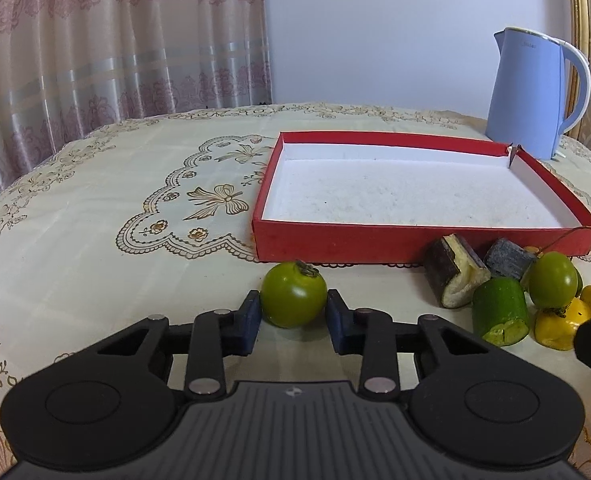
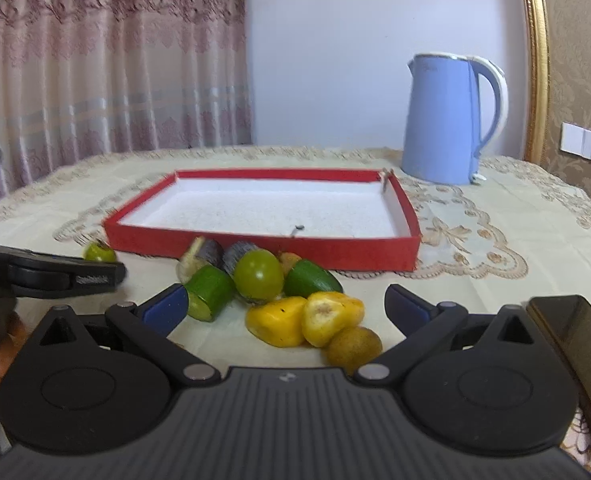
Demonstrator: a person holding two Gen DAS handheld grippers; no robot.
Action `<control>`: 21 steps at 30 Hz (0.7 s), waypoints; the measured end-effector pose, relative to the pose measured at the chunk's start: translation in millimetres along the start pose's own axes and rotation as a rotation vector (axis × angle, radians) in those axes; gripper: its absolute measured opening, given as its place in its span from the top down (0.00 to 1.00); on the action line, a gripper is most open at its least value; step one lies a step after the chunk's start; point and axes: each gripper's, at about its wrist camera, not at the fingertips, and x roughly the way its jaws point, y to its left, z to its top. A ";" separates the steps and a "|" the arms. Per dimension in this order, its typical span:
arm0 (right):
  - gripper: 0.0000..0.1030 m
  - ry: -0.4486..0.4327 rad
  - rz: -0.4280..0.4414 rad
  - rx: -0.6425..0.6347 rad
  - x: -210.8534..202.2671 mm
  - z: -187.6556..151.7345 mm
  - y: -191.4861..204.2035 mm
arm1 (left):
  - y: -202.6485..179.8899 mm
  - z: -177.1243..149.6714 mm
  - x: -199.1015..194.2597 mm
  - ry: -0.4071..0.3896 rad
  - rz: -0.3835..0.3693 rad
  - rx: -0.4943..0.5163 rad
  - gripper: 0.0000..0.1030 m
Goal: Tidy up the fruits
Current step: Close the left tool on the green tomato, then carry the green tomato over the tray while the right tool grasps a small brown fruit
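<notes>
A round green fruit (image 1: 293, 295) sits on the tablecloth between the blue pads of my left gripper (image 1: 294, 316), which touch or nearly touch its sides. The same fruit (image 2: 99, 252) shows small in the right wrist view, beyond the left gripper's finger (image 2: 75, 276). A red box (image 1: 415, 236) with a white floor (image 2: 271, 208) lies behind, with nothing in it. A pile of cut fruit pieces lies before it: green cylinders (image 2: 209, 294), a round green fruit (image 2: 258, 275), yellow pieces (image 2: 307, 320), dark-skinned chunks (image 1: 453, 276) and a brownish fruit (image 2: 353, 346). My right gripper (image 2: 285, 310) is open wide around the pile's near side.
A light blue kettle (image 2: 449, 120) stands behind the box at the right. A dark phone-like slab (image 2: 575, 356) lies at the right. Curtains (image 1: 115, 40) hang behind the round table, whose edge curves away at the left and back.
</notes>
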 end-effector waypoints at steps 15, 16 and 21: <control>0.54 0.103 -0.004 -0.105 -7.6 2.1 -38.1 | 16.2 -0.4 -13.9 -0.083 0.000 -0.102 0.68; 0.57 0.118 0.004 -0.108 -6.2 0.8 -38.7 | 16.3 -0.2 -13.4 -0.082 -0.002 -0.102 0.68; 0.67 0.171 0.035 -0.143 2.9 -6.0 -36.5 | 17.2 -0.7 -13.6 -0.080 -0.001 -0.101 0.68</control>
